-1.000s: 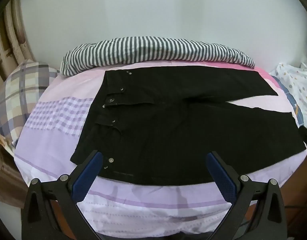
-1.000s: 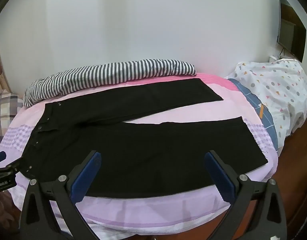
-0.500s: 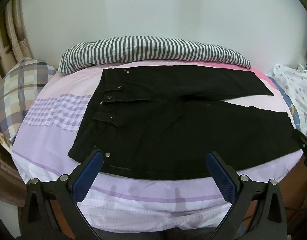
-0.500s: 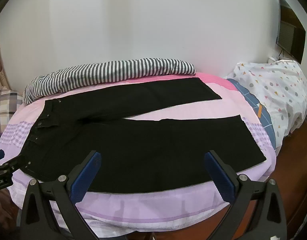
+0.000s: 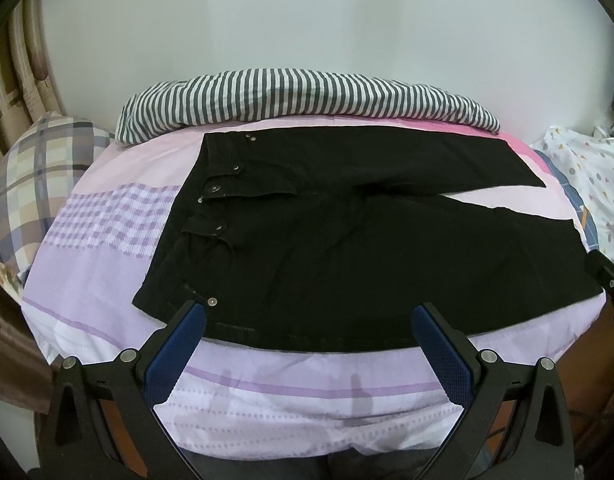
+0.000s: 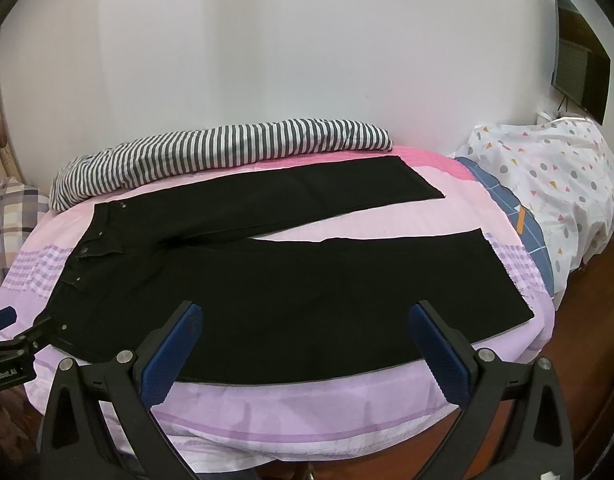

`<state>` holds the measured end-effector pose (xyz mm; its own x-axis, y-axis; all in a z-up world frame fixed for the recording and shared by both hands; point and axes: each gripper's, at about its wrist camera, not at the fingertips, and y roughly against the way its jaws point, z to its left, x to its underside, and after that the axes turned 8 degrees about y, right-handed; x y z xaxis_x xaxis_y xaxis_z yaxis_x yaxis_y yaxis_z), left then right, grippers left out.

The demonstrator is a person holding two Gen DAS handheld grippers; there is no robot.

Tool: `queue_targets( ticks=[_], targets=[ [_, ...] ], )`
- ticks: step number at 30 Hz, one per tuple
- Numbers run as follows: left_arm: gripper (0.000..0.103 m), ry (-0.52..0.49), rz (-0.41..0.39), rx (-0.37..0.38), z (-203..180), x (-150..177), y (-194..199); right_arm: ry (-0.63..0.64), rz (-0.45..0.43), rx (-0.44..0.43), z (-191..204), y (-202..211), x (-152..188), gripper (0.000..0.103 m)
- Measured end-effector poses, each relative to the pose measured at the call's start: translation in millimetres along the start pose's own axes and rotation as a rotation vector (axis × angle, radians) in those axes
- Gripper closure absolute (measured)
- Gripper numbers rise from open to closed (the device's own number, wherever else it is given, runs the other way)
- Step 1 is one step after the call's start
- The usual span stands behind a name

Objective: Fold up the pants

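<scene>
Pants spread flat on bed, waistband left, legs splayed right. Striped bedding bunched behind, against wall. Pillow at far left, patterned quilt heaped at right end.

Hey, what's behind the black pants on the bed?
Behind the black pants, a striped blanket lies bunched along the white wall. Whatever lies under that blanket is covered.
</scene>
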<state>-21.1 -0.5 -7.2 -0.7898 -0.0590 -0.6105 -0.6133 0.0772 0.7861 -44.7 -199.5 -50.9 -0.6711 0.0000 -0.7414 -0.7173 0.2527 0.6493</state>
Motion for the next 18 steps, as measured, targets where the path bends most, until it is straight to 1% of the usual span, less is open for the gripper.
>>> queue_targets(
  ticks=[14,18],
  targets=[
    [0.001,0.000,-0.015,0.000,0.8,6.0,0.6,-0.019,-0.011,0.006,-2.3,4.7,1.1,0.000],
    [0.001,0.001,-0.022,0.000,0.2,6.9,1.6,-0.046,-0.018,0.003,-6.5,5.4,2.9,0.000]
  ],
)
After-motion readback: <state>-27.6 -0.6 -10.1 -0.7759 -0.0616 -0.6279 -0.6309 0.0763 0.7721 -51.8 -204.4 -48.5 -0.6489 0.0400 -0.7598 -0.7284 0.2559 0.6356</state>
